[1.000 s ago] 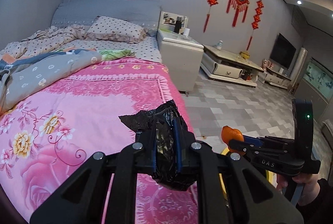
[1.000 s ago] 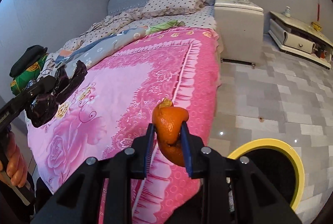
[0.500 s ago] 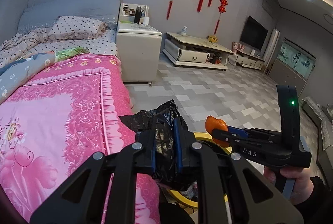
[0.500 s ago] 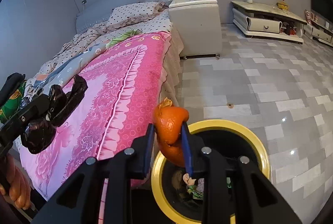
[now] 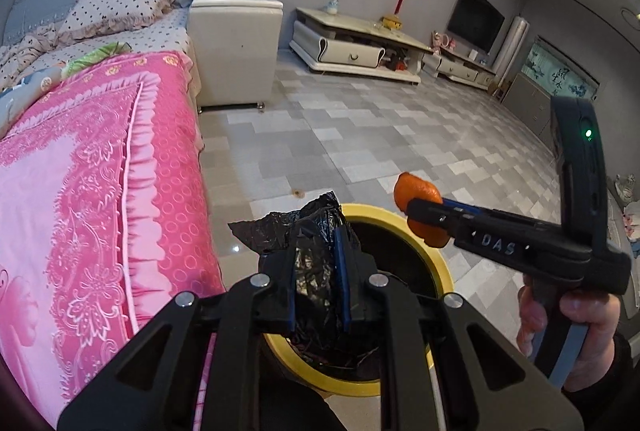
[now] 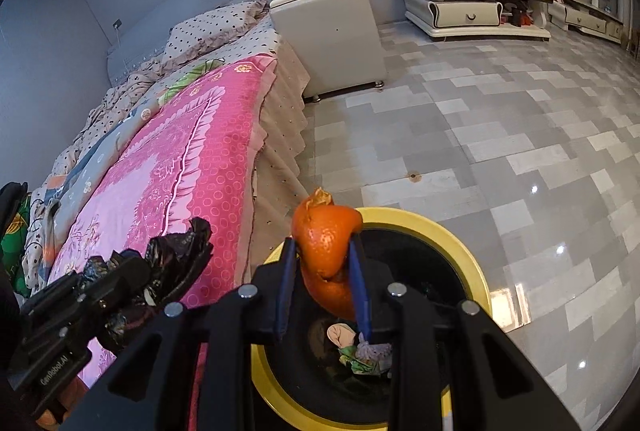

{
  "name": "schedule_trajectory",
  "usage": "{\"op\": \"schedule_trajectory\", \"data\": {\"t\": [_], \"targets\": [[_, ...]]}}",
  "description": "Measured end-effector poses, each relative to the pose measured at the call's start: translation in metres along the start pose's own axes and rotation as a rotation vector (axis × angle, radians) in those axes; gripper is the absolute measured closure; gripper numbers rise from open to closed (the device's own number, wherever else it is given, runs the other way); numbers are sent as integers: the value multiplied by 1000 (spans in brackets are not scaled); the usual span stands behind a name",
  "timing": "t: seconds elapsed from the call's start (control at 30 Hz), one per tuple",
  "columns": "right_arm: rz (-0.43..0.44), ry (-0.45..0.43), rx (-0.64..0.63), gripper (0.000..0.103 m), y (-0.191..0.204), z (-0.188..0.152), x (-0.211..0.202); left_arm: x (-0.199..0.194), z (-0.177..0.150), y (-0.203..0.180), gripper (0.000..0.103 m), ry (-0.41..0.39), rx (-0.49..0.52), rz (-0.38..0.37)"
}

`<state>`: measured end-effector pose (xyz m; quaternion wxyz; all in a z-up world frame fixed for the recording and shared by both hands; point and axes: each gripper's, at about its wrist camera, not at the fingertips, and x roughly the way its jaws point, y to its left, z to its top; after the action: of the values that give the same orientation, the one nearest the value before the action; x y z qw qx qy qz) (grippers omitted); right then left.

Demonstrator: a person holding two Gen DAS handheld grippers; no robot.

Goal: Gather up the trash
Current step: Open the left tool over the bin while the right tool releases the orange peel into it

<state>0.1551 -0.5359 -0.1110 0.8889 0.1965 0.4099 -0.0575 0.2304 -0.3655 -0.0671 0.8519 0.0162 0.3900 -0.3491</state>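
Grey floor tiles (image 6: 500, 135) run beside a pink bedspread (image 5: 92, 191). Over a yellow-rimmed bin (image 6: 476, 271), the right gripper (image 6: 325, 271) — marked "DAS" — pinches an orange peel (image 6: 326, 251); the left gripper (image 5: 318, 271), lettered "GenRobot.AI", clamps a crumpled black bag (image 5: 312, 231).

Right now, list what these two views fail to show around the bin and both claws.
- Yellow-rimmed bin: its near rim and most of its contents are covered by the right claw in the right wrist view.
- Black plastic bag: its lower part hides behind the left claw in the left wrist view.
- Orange peel: its far side faces away from both cameras.
- Bin's outer wall: out of sight in both views.
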Motion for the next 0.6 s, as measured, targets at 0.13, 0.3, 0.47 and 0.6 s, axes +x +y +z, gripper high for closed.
{"op": "schedule_trajectory", "data": {"t": [0.13,0.3,0.47,0.6], "targets": [[-16,8,27,78,-10,-2,4,20,-9,5,90,50,-28,-30],[-33,9,43,77,-14,-5,6,28,-12,10,88,65,-50,-54],[-38,-1,63,68,-18,-1,4,17,-8,9,74,37,-47,-55],[-51,-24,79,61,-23,1,-4,10,-8,9,67,28,-47,-58]]}}
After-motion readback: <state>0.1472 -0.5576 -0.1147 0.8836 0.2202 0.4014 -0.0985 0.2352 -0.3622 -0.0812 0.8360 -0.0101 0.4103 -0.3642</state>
